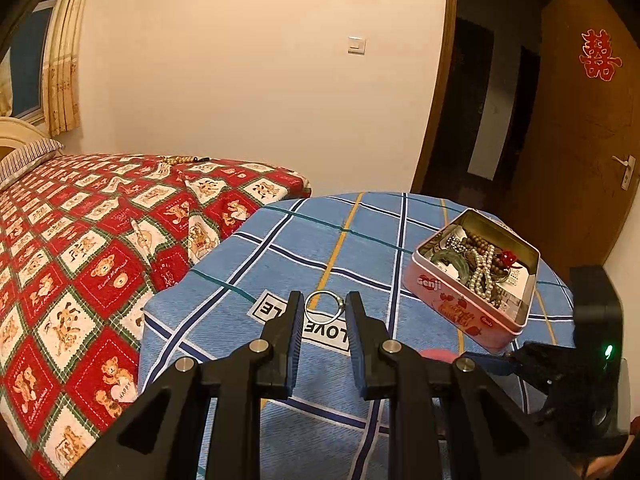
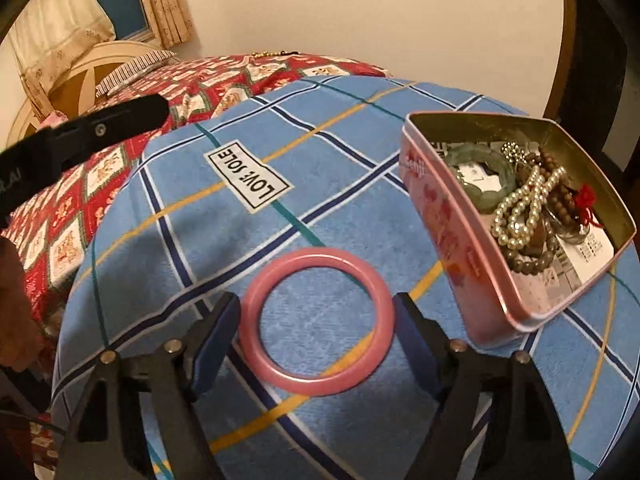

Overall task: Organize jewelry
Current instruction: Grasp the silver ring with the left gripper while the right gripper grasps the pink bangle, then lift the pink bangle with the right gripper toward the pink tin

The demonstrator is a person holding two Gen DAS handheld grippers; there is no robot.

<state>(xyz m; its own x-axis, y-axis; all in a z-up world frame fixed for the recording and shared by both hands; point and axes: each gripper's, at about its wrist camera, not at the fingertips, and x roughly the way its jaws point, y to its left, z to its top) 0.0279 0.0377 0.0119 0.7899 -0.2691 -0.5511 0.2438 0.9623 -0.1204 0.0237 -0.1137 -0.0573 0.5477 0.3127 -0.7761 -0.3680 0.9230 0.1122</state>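
A thin silver bangle stands upright between the tips of my left gripper, whose jaws close in on its two sides. A pink bangle lies flat on the blue checked cloth; a sliver of it shows in the left wrist view. My right gripper is open, one finger on each side of the pink bangle, not touching it. The pink tin, lid off, holds a green bangle, pearls and brown beads.
The cloth covers a round table beside a bed with a red teddy-bear quilt. A bead string lies on the far side of the bed. A brown door stands open behind the tin. My left gripper shows at the right wrist view's left edge.
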